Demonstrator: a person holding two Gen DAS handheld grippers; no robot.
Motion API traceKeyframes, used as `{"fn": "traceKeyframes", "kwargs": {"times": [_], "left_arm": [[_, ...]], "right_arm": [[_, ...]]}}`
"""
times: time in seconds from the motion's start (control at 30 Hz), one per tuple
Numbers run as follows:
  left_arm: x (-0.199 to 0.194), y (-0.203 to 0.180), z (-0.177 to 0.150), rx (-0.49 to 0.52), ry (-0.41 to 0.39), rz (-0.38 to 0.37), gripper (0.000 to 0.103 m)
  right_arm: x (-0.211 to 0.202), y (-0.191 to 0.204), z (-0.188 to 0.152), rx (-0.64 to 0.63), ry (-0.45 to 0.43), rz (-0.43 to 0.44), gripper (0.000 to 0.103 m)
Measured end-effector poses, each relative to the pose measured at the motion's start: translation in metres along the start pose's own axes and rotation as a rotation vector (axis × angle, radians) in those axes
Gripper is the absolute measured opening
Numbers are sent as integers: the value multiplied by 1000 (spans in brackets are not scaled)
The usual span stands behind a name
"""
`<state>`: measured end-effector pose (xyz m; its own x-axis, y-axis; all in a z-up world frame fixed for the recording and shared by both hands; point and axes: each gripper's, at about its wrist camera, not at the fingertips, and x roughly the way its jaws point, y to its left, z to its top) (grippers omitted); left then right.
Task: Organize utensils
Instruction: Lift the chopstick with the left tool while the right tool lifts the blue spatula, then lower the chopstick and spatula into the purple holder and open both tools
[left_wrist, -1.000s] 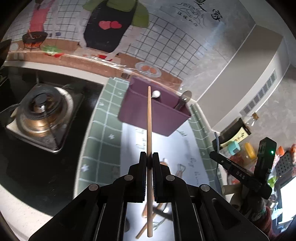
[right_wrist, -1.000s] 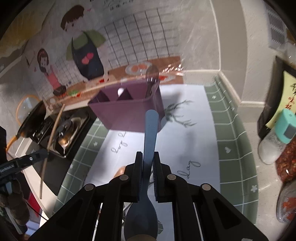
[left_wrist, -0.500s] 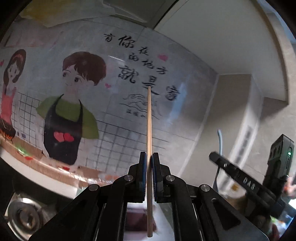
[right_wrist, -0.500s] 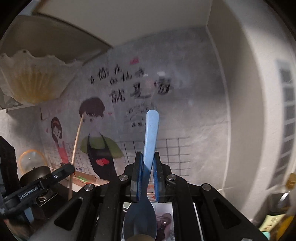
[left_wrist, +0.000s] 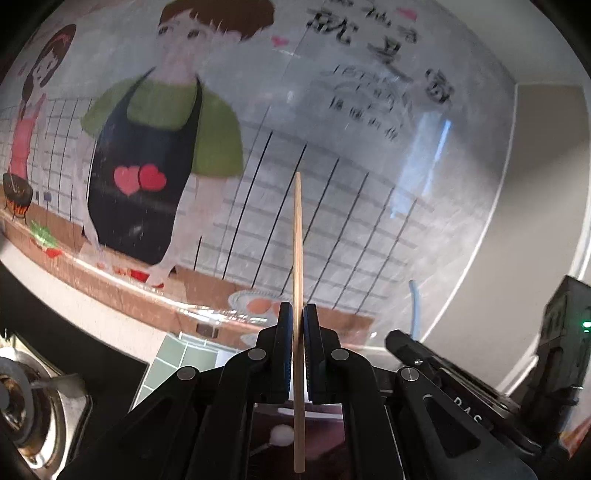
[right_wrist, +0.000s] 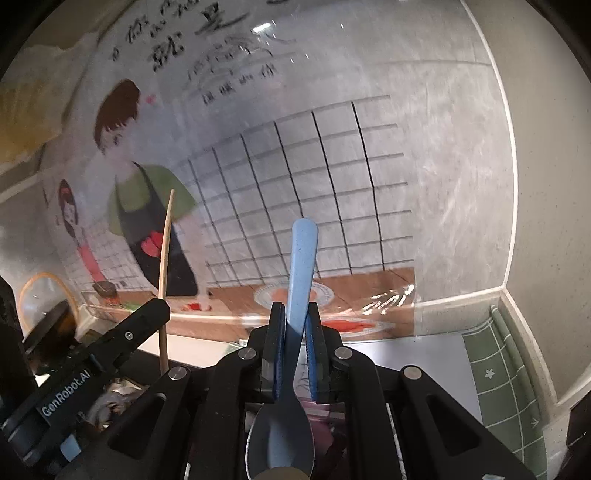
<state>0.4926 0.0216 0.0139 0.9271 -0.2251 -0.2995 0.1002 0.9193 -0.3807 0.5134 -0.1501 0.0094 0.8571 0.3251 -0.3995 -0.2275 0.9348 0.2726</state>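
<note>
My left gripper (left_wrist: 298, 314) is shut on a thin wooden chopstick (left_wrist: 297, 236) that stands upright, its lower end over the purple utensil holder (left_wrist: 325, 435), which shows low between the arms with a white-tipped utensil (left_wrist: 279, 435) in it. My right gripper (right_wrist: 295, 314) is shut on a blue spoon (right_wrist: 302, 266), handle up and bowl down toward the camera. The purple holder (right_wrist: 325, 413) lies partly hidden under the right gripper. The left gripper with the chopstick (right_wrist: 165, 251) shows in the right wrist view at left. The right gripper body (left_wrist: 461, 391) shows at lower right of the left wrist view.
A cartoon wall sticker (left_wrist: 147, 147) covers the wall close ahead. A gas stove burner (left_wrist: 22, 402) sits at lower left. A green-checked mat (right_wrist: 506, 369) lies on the counter at right, by the wall corner. A pot lid (right_wrist: 40, 299) stands at far left.
Both grippers have tilted down and moved nearer the wall. The purple holder now shows below both grippers. Chopstick and spoon are still held.
</note>
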Motion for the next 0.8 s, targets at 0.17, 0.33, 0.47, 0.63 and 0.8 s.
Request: {"fn": "traceKeyframes", "kwargs": {"times": [0.17, 0.33, 0.47, 0.63, 0.8], "left_arm": [[17, 8, -22, -18, 18, 30, 6], [8, 12, -40, -21, 21, 37, 9], [7, 16, -49, -32, 78, 12, 34], [-10, 19, -48, -52, 129, 17, 36], [-52, 20, -36, -85, 155, 14, 43]], "right_arm": [[10, -7, -11, -19, -8, -27, 10], [12, -6, -24, -44, 20, -12, 13], [7, -11, -32, -30, 88, 25, 20], [-33, -15, -37, -16, 74, 17, 20], [-88, -13, -36, -37, 30, -23, 20]]}}
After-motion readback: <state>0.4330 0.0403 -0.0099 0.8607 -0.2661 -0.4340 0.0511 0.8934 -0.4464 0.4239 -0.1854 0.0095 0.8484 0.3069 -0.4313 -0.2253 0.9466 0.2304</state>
